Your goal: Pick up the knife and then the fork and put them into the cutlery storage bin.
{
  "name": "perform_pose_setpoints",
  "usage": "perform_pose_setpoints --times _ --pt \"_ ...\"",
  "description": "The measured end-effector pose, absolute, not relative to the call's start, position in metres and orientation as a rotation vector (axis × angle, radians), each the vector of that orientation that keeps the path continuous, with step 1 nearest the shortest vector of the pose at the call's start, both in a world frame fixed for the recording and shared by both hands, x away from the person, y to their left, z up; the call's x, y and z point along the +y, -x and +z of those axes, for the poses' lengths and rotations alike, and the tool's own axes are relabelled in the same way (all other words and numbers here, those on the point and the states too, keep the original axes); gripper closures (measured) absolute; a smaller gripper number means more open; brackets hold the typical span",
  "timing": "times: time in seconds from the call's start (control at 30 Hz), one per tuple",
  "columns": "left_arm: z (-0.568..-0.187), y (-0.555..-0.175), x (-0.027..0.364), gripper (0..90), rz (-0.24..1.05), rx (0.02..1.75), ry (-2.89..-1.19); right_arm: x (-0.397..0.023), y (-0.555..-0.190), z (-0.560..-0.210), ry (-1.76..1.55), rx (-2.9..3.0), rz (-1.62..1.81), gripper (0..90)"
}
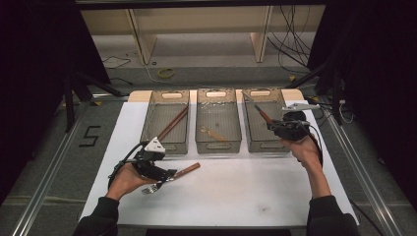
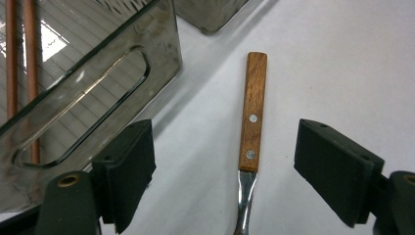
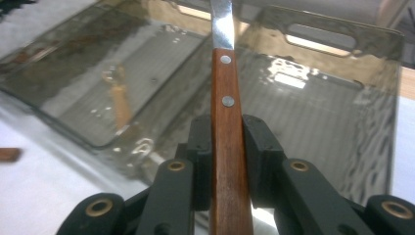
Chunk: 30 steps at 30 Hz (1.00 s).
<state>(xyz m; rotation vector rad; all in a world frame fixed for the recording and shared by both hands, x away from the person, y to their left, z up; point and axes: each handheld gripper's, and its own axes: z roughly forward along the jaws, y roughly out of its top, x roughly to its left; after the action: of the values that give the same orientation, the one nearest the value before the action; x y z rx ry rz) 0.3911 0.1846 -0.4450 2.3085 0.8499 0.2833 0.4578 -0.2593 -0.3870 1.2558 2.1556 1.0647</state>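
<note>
1. Fork (image 2: 252,132): smooth brown wood handle with two metal rivets, shiny metal neck.
2. Knife (image 3: 226,122): glossy reddish wood handle, polished metal blade.
3. Bins (image 1: 218,127): clear smoky plastic, glossy.
4. Table cover (image 1: 236,191): matt white.
5. Gripper pads (image 2: 337,169): matt black.

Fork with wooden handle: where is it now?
High view, left side: the fork lies on the white sheet before the left bin, between the open left claw.
</note>
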Motion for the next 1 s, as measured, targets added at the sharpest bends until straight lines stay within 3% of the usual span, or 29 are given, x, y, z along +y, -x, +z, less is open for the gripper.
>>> perform_pose_setpoints --times 1.0 --pt "-0.449 -0.391 0.186 22.6 0.254 0.846 -2.332 -0.252 -0.494 -0.405 -1.409 2.152 0.866 75.3"
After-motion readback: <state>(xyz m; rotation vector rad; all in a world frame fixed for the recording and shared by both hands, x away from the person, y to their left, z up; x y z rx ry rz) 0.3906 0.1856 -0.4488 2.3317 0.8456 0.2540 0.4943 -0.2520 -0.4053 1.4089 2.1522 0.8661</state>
